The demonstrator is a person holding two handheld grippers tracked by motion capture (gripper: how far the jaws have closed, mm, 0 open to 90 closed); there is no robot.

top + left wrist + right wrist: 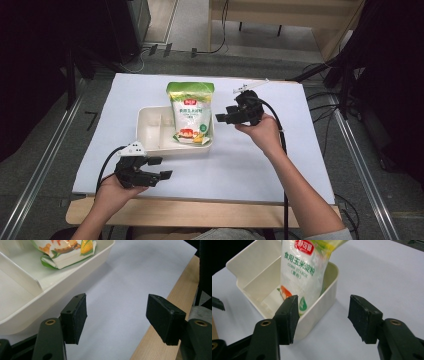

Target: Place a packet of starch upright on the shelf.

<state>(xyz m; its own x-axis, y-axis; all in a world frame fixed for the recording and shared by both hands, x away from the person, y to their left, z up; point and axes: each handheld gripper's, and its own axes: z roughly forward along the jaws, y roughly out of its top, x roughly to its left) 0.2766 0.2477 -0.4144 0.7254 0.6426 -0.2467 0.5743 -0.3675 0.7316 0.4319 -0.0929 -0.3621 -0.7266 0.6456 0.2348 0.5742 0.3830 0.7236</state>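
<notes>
The corn starch bag [190,113] leans lengthwise in the tray [150,131], top pointing away; both grippers' jaws gape empty.

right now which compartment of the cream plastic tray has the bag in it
The compartment nearer the right gripper: the white and green corn starch bag stands there. The cream plastic tray's other compartment holds nothing.

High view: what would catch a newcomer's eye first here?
The green-and-white corn starch bag stands out, propped in the right compartment of the cream divided tray at the middle of the white table sheet. Just right of it, the right gripper hangs with open jaws pointing at the bag, nothing between them. The left gripper sits open near the front edge, below the tray.
</notes>
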